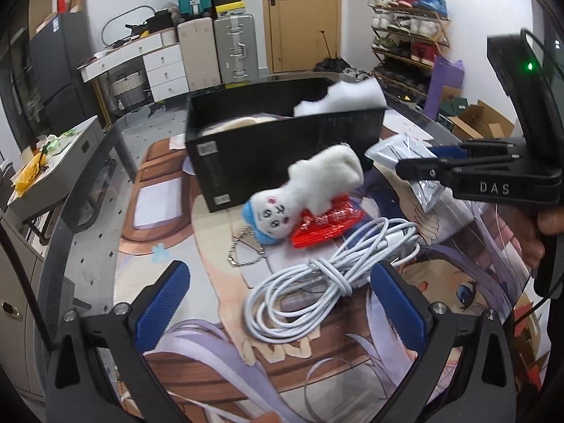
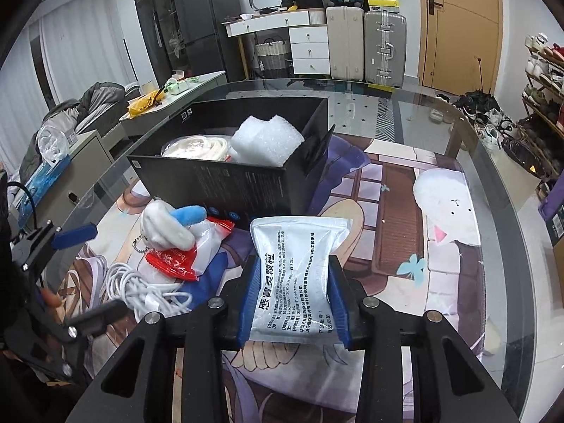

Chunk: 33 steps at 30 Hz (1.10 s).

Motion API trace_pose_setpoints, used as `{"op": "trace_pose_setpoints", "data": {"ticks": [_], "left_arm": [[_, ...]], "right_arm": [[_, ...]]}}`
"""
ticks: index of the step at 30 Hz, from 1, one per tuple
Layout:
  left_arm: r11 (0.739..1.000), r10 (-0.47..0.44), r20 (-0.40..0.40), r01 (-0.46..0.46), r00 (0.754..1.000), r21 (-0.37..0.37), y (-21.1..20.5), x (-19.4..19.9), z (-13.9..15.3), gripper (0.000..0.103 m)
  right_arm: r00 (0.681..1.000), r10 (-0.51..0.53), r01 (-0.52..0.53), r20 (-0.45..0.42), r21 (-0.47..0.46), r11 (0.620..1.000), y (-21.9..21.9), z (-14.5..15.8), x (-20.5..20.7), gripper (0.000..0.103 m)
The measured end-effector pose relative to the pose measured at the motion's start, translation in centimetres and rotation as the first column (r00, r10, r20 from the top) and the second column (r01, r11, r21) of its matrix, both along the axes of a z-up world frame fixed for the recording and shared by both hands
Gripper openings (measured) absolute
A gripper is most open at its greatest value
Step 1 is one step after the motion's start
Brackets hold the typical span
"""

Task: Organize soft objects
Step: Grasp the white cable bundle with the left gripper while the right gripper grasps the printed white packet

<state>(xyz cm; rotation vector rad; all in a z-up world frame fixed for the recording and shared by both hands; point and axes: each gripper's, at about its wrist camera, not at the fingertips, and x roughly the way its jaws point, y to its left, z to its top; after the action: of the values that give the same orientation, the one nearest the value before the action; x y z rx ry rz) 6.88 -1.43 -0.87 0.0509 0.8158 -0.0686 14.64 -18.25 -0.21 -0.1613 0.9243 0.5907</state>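
A black box [image 1: 282, 155] [image 2: 225, 183] stands on the mat and holds white foam [image 2: 268, 141] and a cream bundle [image 2: 197, 149]. A white plush toy with a blue cap [image 1: 310, 190] [image 2: 169, 227] lies on a red packet [image 1: 328, 225] [image 2: 172, 264] in front of the box. A coiled white cable [image 1: 317, 282] [image 2: 141, 289] lies between the fingers of my open left gripper [image 1: 278, 303]. My right gripper [image 2: 294, 303] is shut on a silver sachet [image 2: 299, 275] [image 1: 405, 155] and holds it to the right of the box.
A printed mat [image 1: 211, 317] covers the glass table [image 2: 440, 112]. Suitcases [image 2: 366, 46], a white desk [image 1: 141, 56], a shoe rack [image 1: 409, 38] and a door [image 1: 303, 14] stand beyond the table.
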Motion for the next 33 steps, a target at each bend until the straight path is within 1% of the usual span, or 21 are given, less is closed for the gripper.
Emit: {"op": "trace_pose_setpoints", "data": {"ticks": [9,11,13,15,17,18,19,21,22,23,27,30,33], "left_arm": [[0.999,-0.041,-0.068,0.041,0.997,0.001,-1.2,1.1,-1.1,0.102],[0.998,-0.057,-0.075,0.057,0.996,-0.006,-1.5,1.2,-1.2,0.102],[0.998,-0.062,-0.075,0.062,0.995,-0.001,-1.8,1.3,-1.3,0.099],[0.998,-0.069,-0.086,0.069,0.994,-0.011,-1.9,1.5,-1.4,0.089],[0.997,-0.074,-0.085,0.072,0.994,-0.027,-2.0,1.5,-1.3,0.086],[0.997,-0.070,-0.081,0.069,0.994,-0.023,-2.0,1.6,-1.2,0.081],[0.998,-0.068,-0.078,0.067,0.995,-0.022,-1.9,1.6,-1.1,0.079],[0.997,-0.075,-0.076,0.072,0.994,-0.039,-1.8,1.5,-1.0,0.067],[0.996,-0.077,-0.072,0.074,0.994,-0.042,-1.7,1.3,-1.0,0.064],[0.996,-0.081,-0.068,0.078,0.994,-0.044,-1.7,1.3,-1.0,0.054],[0.994,-0.101,-0.052,0.098,0.994,-0.053,-1.8,0.8,-0.6,0.039],[0.992,-0.116,-0.047,0.113,0.992,-0.055,-2.1,0.4,-0.3,0.034],[0.990,-0.126,-0.041,0.123,0.991,-0.065,-2.2,0.0,-0.2,0.033]], "right_arm": [[1.000,0.003,-0.003,-0.007,0.004,1.000,-0.2,0.1,0.0,0.037],[1.000,0.004,-0.004,-0.007,0.005,1.000,-0.2,0.1,0.0,0.037],[1.000,0.006,-0.006,-0.006,0.007,1.000,-0.2,0.1,-0.2,0.037],[1.000,0.008,-0.008,-0.003,0.011,1.000,-0.2,0.2,-0.3,0.037],[1.000,0.009,-0.009,-0.002,0.014,1.000,-0.2,0.3,-0.3,0.037],[1.000,0.009,-0.009,-0.001,0.015,1.000,-0.2,0.3,-0.4,0.037],[1.000,0.009,-0.009,-0.001,0.016,1.000,-0.3,0.3,-0.3,0.037],[1.000,0.008,-0.008,0.000,0.018,1.000,-0.3,0.4,-0.4,0.037],[1.000,0.007,-0.007,0.000,0.018,1.000,-0.3,0.4,-0.4,0.037],[1.000,0.007,-0.007,0.000,0.018,1.000,-0.3,0.4,-0.5,0.037],[1.000,0.008,-0.008,0.000,0.019,1.000,-0.3,0.4,-0.4,0.037],[1.000,0.009,-0.009,0.002,0.018,1.000,-0.3,0.5,-0.5,0.037],[1.000,0.010,-0.010,0.002,0.018,1.000,-0.3,0.5,-0.5,0.037]]}}
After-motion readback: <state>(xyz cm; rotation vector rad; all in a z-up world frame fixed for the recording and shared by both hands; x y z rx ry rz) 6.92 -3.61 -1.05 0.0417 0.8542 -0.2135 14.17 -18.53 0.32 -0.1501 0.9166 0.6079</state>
